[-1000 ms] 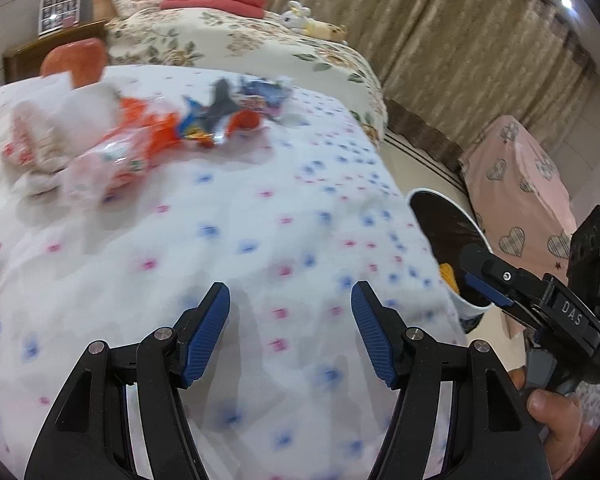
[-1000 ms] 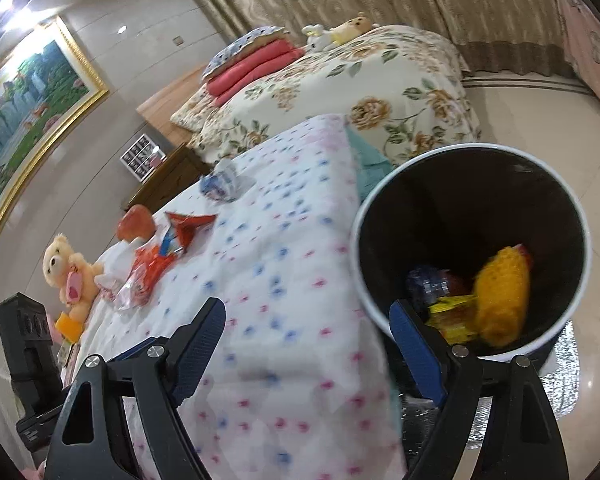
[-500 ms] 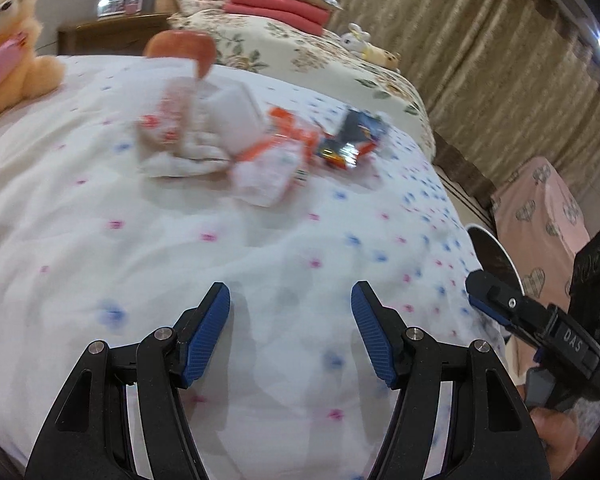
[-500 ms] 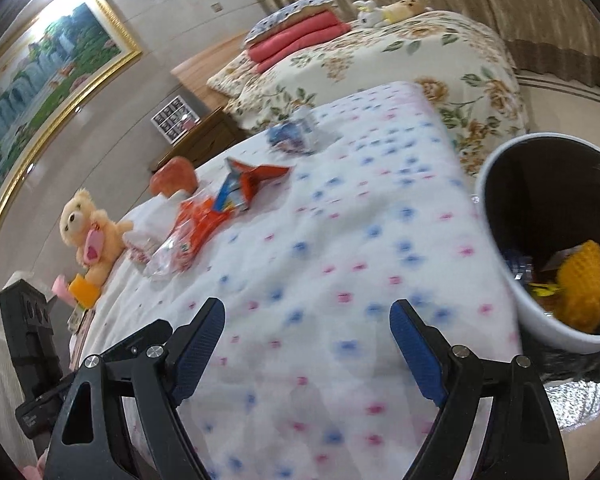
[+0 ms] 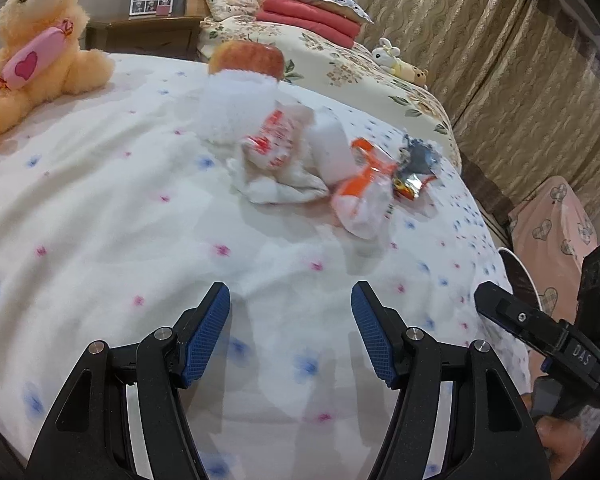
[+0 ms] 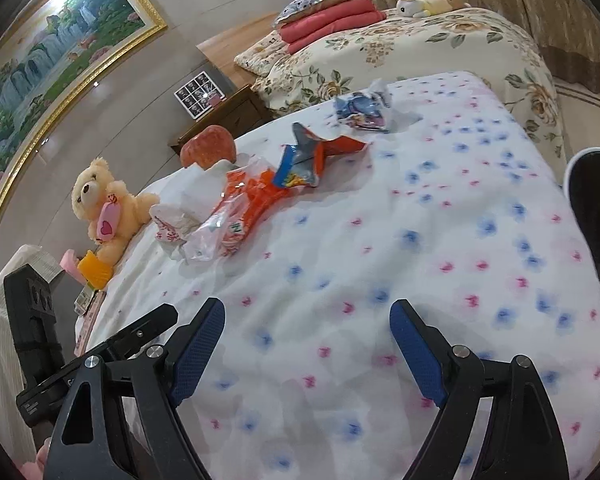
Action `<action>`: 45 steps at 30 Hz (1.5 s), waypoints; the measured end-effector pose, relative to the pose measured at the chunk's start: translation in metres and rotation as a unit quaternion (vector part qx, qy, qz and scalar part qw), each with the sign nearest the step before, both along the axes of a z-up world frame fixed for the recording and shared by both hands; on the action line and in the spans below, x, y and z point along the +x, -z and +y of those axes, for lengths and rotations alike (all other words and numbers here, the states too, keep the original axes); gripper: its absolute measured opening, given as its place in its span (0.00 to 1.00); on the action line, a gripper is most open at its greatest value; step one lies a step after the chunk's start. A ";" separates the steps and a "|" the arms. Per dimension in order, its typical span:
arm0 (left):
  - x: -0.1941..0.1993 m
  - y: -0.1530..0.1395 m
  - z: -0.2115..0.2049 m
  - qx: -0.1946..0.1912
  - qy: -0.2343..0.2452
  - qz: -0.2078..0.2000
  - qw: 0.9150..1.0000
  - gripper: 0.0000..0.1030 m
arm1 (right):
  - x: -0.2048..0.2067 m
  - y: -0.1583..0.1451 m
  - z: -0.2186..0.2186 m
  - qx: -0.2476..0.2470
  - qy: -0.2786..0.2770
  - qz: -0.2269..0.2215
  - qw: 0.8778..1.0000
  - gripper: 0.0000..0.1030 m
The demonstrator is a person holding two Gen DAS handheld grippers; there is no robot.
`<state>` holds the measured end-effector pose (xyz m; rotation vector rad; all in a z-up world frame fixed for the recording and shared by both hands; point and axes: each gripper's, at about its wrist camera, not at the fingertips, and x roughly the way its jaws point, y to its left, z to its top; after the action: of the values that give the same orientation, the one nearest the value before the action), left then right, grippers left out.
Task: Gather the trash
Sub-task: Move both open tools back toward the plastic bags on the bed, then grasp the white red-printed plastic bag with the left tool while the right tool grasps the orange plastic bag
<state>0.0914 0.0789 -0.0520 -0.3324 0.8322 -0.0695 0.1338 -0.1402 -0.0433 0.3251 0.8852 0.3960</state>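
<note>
Both grippers, left (image 5: pixel 290 334) and right (image 6: pixel 308 354), hover wide-fingered and empty; wrappers (image 6: pixel 236 204) at eleven o'clock remain on the bed (image 6: pixel 380 280), bin (image 6: pixel 592 200) partly filled.

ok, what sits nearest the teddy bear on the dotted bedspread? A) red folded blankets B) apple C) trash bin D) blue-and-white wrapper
B: the apple lies on the dotted bedspread just behind the teddy bear; the blue-and-white wrapper lies much farther along, and the trash bin stands off the far side.
</note>
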 end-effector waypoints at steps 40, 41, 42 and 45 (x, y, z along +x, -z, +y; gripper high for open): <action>0.054 -0.009 0.026 0.051 0.069 -0.022 0.996 0.16 | 0.047 0.010 0.068 0.029 -0.039 0.014 0.999 0.02; 0.052 -0.010 0.026 0.049 0.068 -0.023 0.996 0.16 | 0.047 0.010 0.066 0.030 -0.039 0.014 0.999 0.02; 0.048 -0.010 0.026 0.046 0.066 -0.023 0.996 0.16 | 0.046 0.010 0.063 0.038 -0.041 0.019 0.998 0.04; 0.038 -0.010 0.028 0.044 0.050 -0.023 0.998 0.16 | 0.048 0.009 0.057 0.056 -0.036 0.033 0.997 0.16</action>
<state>0.1295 0.1067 -0.0424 -0.2054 0.8028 -0.1320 0.1823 -0.0830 -0.0524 0.4128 0.9423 0.5046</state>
